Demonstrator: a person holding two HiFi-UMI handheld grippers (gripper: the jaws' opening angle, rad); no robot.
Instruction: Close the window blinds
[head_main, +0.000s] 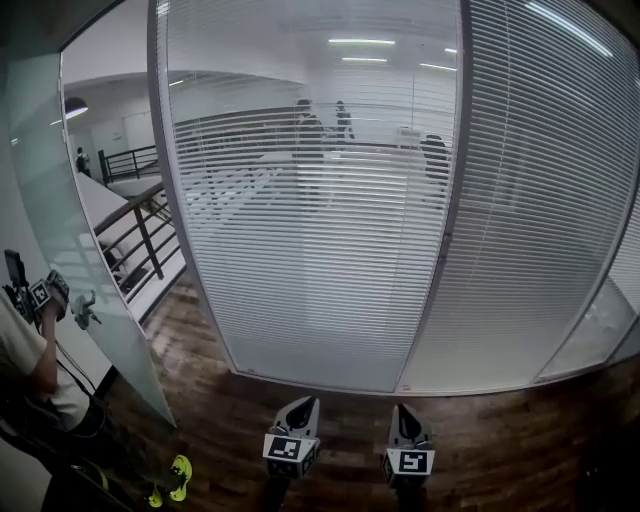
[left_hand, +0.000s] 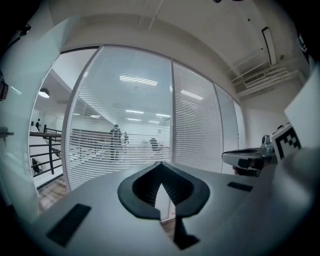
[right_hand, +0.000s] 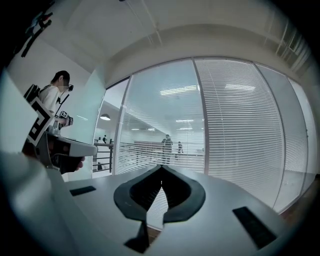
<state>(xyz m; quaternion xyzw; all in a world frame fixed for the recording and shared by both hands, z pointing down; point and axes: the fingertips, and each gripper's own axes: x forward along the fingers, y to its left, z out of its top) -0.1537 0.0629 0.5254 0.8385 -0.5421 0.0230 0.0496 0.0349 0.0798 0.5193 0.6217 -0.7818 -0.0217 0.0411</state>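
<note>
Head view is showing the window blinds (head_main: 320, 250) hanging straight ahead of both grippers and well apart from them, with slats running level. The left gripper (head_main: 303, 408) and right gripper (head_main: 403, 413) are pointing at the blinds side by side, neither nearer. Both pairs of fingers are pressing tip to tip, grasping nothing. Slats ahead are standing open, showing the room beyond, while the right-hand panel (head_main: 540, 200) is looking closed. No wand or cord is showing
</note>
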